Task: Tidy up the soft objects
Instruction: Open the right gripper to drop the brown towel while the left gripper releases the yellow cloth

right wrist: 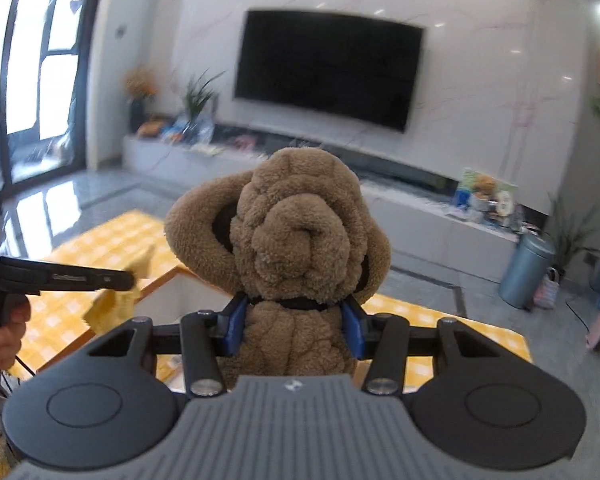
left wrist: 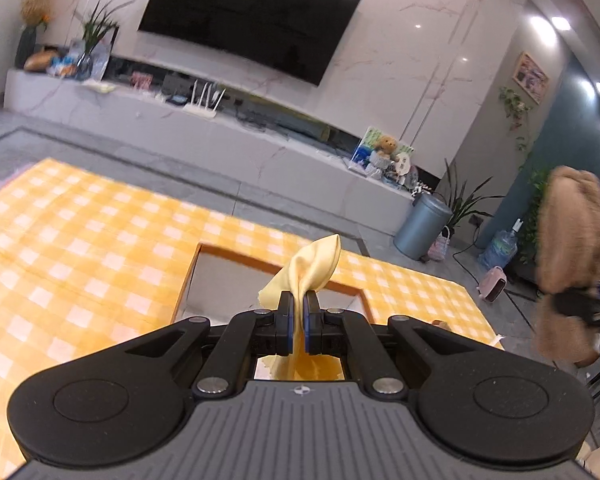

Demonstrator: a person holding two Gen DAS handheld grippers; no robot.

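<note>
In the left wrist view my left gripper [left wrist: 299, 296] is shut on a pale yellow satin cloth [left wrist: 316, 264], which sticks up between the blue pads and hangs below them. It hovers over a rectangular orange-rimmed box [left wrist: 236, 254] set in the yellow checked table [left wrist: 80, 240]. My right gripper [right wrist: 296, 304] is shut on a brown fleece hat [right wrist: 300, 232], bunched and held up in the air. From the left wrist view the hat [left wrist: 572, 240] hangs at the far right, beyond the table's edge. In the right wrist view the left gripper [right wrist: 128, 280] and cloth [right wrist: 112, 304] are at the left.
A TV console [left wrist: 220, 128] with a large television [left wrist: 252, 12] runs along the far wall. A grey bin [left wrist: 422, 224], plants and a pink heater [left wrist: 494, 284] stand on the floor at the right. A person's hand [right wrist: 4, 332] holds the left gripper's handle.
</note>
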